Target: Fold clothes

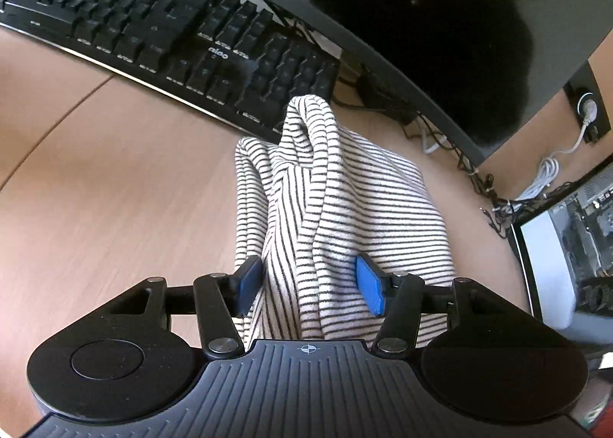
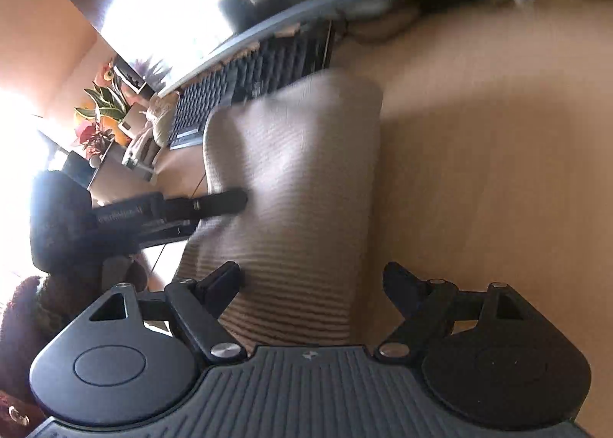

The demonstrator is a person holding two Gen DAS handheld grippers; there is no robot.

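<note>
Two grippers and one garment are sitting among the desk items, listed by size, with places given relative to the striped garment.

1. Wooden desk [image 1: 115,208]: lying under the garment and spreading out on every side of it.
2. Curved monitor [image 1: 440,17]: standing beyond the garment's far end, screen dark.
3. Black keyboard [image 1: 153,24]: lying just beyond the far end; the garment's raised loop is reaching its near edge.
4. Striped garment [image 1: 345,200]: white with thin dark stripes, resting in a long, narrow, partly folded bundle on the desk, a rope-like ridge running along its middle.
5. Left gripper [image 1: 312,286]: hovering at the garment's near end, blue pads [image 1: 369,290] standing apart on either side of the central ridge, gripping nothing yet as far as can be judged.
6. Right gripper [image 2: 312,286]: hanging over the garment's other side, fingers spread wide and empty; this view is smeared by motion blur.
7. White cable [image 1: 544,174]: coiling well to the right of the garment.

Handling note: the ridge looks bulky, so pinching both layers squarely and keeping the edges aligned before lifting would probably be giving a flatter fold; dragging toward the keyboard is risking a snag.
</note>
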